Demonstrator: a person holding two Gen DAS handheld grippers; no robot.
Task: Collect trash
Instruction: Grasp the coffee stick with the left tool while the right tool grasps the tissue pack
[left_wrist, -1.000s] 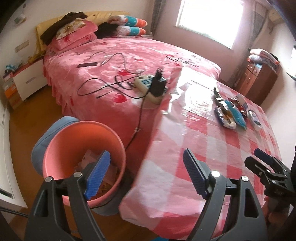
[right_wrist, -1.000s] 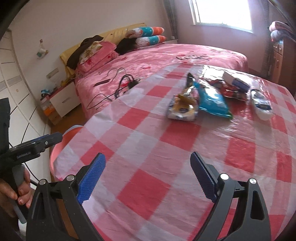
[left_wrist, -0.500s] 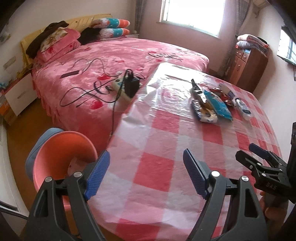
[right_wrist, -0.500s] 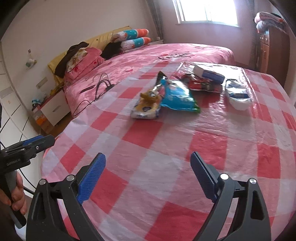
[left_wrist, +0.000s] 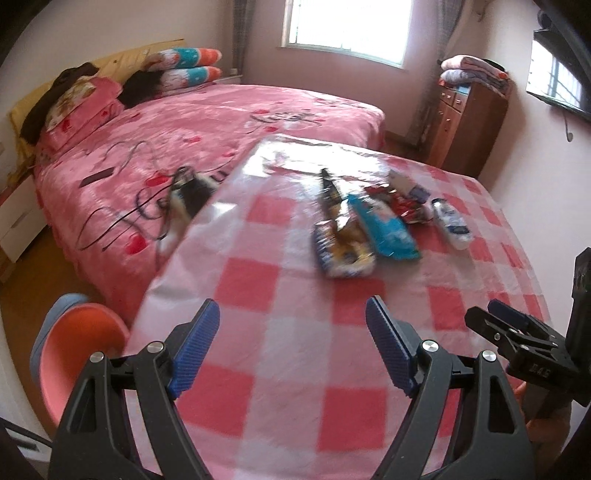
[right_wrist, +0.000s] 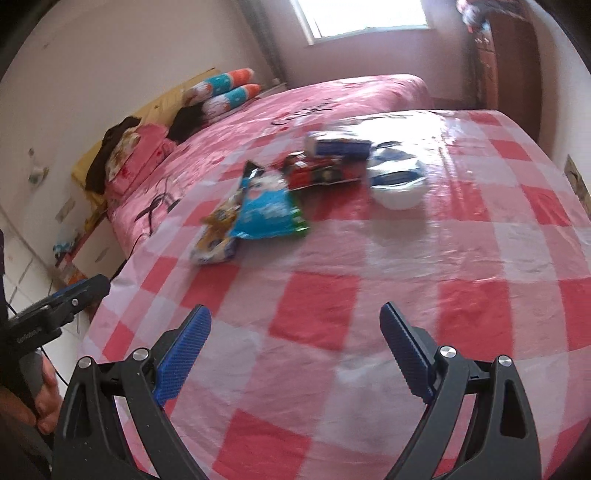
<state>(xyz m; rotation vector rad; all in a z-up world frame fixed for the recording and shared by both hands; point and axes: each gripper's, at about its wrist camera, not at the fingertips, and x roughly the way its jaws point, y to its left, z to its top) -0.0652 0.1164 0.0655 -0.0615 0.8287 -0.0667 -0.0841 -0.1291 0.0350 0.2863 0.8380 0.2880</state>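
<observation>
While both grippers gape, wrappers (left_wrist: 384, 229) litter the table (left_wrist: 280, 295).

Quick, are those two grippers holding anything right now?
Left gripper: open, holding nothing.
Right gripper: open, holding nothing.

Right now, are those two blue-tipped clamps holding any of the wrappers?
No. The left gripper and the right gripper both stand open and empty above the checked tablecloth; the wrappers lie untouched farther along.
</observation>
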